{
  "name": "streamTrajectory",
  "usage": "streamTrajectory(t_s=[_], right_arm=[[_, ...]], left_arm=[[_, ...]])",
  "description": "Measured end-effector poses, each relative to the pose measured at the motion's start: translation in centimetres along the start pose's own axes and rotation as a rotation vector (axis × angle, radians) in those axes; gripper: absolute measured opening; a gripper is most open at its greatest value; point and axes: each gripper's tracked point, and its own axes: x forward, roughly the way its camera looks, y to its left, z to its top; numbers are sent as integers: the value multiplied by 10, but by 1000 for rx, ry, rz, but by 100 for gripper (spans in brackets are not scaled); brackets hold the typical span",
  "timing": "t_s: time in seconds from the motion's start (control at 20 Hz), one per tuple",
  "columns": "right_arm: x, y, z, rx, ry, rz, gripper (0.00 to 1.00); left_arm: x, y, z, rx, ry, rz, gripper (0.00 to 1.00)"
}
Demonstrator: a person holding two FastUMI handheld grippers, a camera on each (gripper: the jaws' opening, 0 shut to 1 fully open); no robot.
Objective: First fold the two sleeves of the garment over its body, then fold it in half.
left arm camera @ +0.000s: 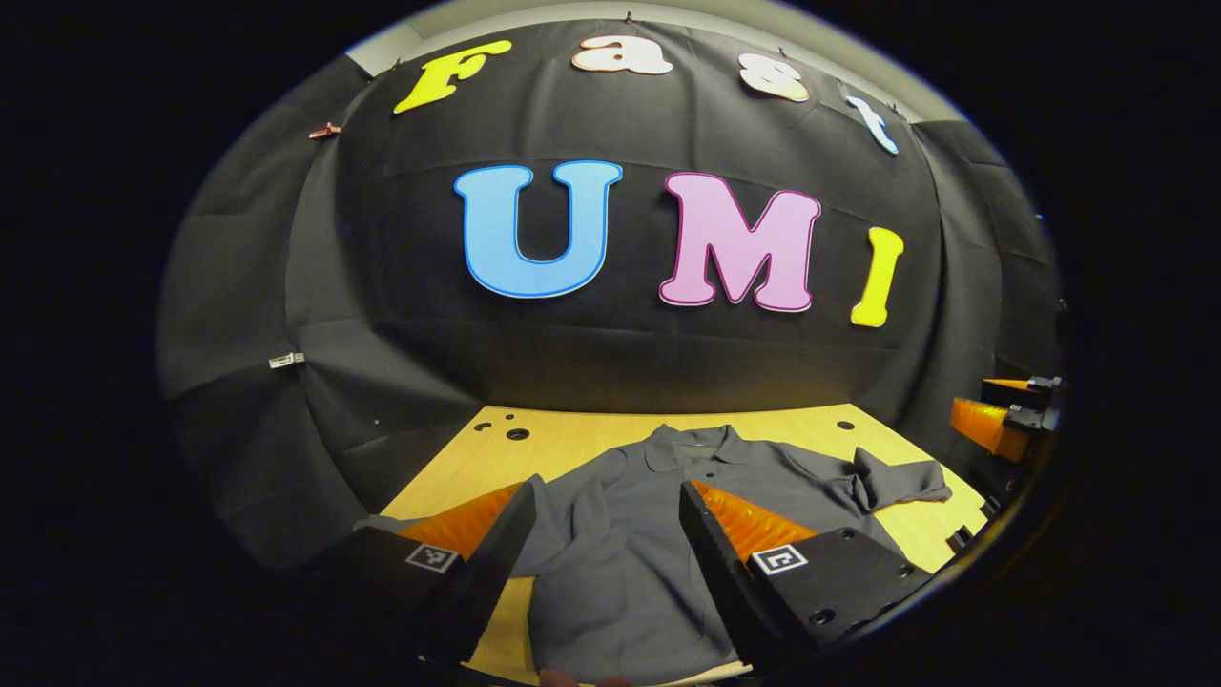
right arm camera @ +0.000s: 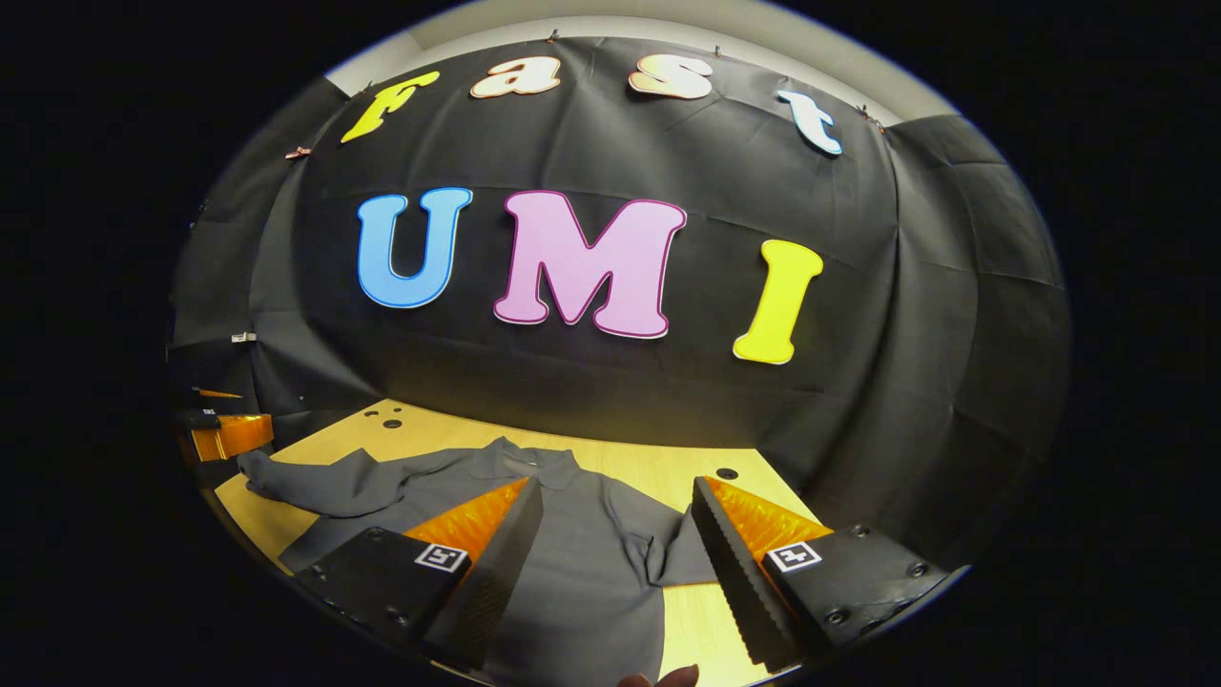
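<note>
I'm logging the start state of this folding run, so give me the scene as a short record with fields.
garment: grey collared shirt, lying flat on the wooden table, collar at the far side
sleeves: both still spread out to the sides, neither folded over the body
left tool: open, above the shirt body, holding nothing
right tool: open, above the shirt near one sleeve, holding nothing
progress: no fold made yet
</note>
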Motion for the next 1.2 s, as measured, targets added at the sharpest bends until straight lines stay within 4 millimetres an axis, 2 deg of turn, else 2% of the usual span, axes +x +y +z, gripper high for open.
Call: streamTrajectory(t_s=[0.15,0.25,0.35,0.45,0.6,0.8,0.9,1.0,1.2], right_arm=[[1,-5,-4,9,7,-12,98],[4,-15,-9,20,22,-30,98],[11,-37,-14,4,24,-65,98],[25,-69,-30,-14,54,-95,98],[53,-127,-65,22,126,-141,98],[91,-203,-129,59,242,-226,98],[103,-233,-162,55,303,-255,98],[117,-252,-191,70,355,-277,98],[132,-270,-240,76,457,-269,98]], left_arm=[[-1,-2,-4,0,6,-5,96],[0,-6,-4,-1,8,-13,96],[2,-15,-7,0,13,-21,96],[5,-25,-9,10,25,-23,96],[10,-44,-9,18,43,-21,96],[14,-68,-8,45,62,-9,96],[16,-78,-10,50,78,1,95],[15,-85,-12,51,94,16,96],[12,-98,-18,62,123,61,96]])
